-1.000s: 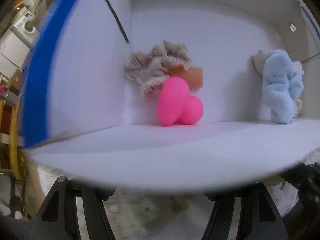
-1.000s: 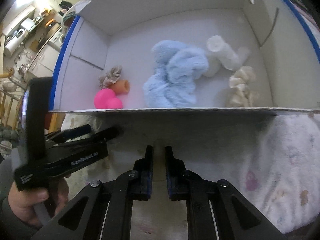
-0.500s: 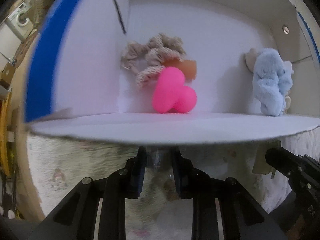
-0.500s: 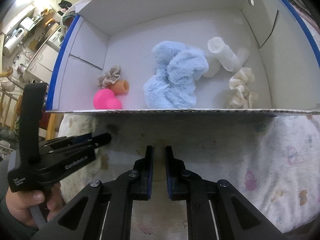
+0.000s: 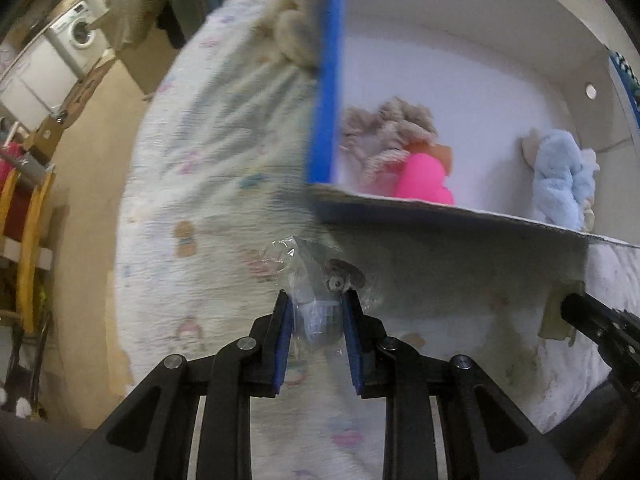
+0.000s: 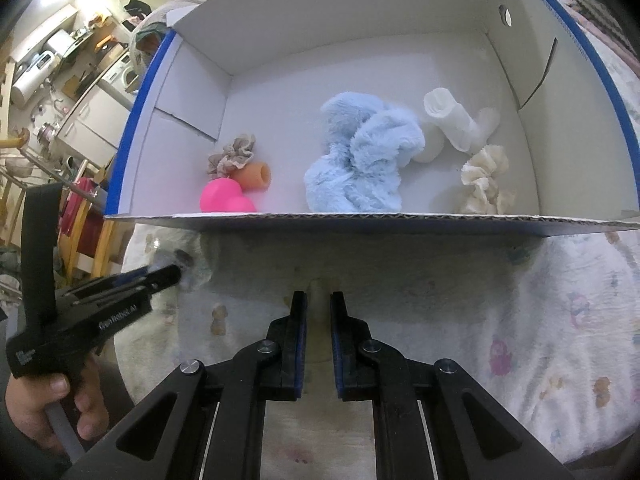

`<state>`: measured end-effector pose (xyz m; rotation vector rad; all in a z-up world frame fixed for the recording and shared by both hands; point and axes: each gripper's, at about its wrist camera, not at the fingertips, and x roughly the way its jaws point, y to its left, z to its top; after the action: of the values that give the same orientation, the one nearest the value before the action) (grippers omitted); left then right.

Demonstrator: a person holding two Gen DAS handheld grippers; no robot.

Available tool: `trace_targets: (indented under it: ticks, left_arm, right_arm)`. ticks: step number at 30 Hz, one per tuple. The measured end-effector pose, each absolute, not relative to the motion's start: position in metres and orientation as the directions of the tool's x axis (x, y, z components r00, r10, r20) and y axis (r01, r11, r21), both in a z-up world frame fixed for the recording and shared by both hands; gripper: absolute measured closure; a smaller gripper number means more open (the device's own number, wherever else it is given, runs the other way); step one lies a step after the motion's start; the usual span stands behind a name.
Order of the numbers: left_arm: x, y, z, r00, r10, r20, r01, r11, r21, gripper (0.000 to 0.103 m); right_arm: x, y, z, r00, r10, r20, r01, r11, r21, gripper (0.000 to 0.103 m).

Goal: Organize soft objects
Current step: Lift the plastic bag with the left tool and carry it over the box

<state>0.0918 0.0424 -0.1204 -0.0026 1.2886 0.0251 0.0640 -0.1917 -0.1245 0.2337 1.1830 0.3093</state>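
Clear-wrapped item pinched inside left claw.

A pale bedspread printed with small cartoon figures covers the surface in front. Off to the left stand a white washing machine and white cabinets, with a cluttered countertop above them in the right wrist view. Nearer, a yellow wooden frame stands beside something red; details there are blurred.
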Motion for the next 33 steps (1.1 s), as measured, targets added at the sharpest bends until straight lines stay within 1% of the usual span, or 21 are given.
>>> trace_targets:
  ticks: [8, 12, 15, 22, 28, 30, 33]
  left_arm:
    - [0.073, 0.056, -0.085, 0.385, 0.077, -0.92, -0.067, 0.996, 0.055, 0.081]
    - [0.053, 0.062, -0.064, 0.41, 0.064, -0.91, -0.093, 0.995, 0.028, 0.081]
    - [0.048, 0.059, -0.047, 0.433, 0.052, -0.9, -0.133, 0.991, -0.007, 0.081]
    - [0.033, 0.065, 0.007, 0.545, -0.006, -0.839, -0.153, 0.982, -0.107, 0.081]
    - [0.047, 0.058, 0.036, 0.603, -0.027, -0.797, -0.117, 0.986, -0.122, 0.081]
    - [0.057, 0.056, 0.04, 0.619, -0.037, -0.785, -0.105, 0.986, -0.129, 0.081]
    - [0.073, 0.048, 0.042, 0.617, -0.052, -0.785, -0.081, 0.988, -0.129, 0.081]
  right_arm:
    - [0.053, -0.193, -0.104, 0.378, 0.387, -0.841, -0.135, 0.922, 0.363, 0.09]
    - [0.046, -0.199, -0.081, 0.41, 0.408, -0.816, -0.174, 0.913, 0.369, 0.09]
    - [0.041, -0.207, -0.065, 0.426, 0.439, -0.791, -0.184, 0.898, 0.4, 0.09]
    - [0.033, -0.224, -0.03, 0.494, 0.475, -0.728, -0.197, 0.877, 0.439, 0.09]
    - [0.045, -0.24, -0.005, 0.543, 0.478, -0.69, -0.191, 0.871, 0.453, 0.09]
    - [0.052, -0.248, 0.0, 0.557, 0.483, -0.676, -0.183, 0.865, 0.467, 0.09]
    - [0.064, -0.253, 0.004, 0.563, 0.473, -0.678, -0.172, 0.869, 0.463, 0.09]
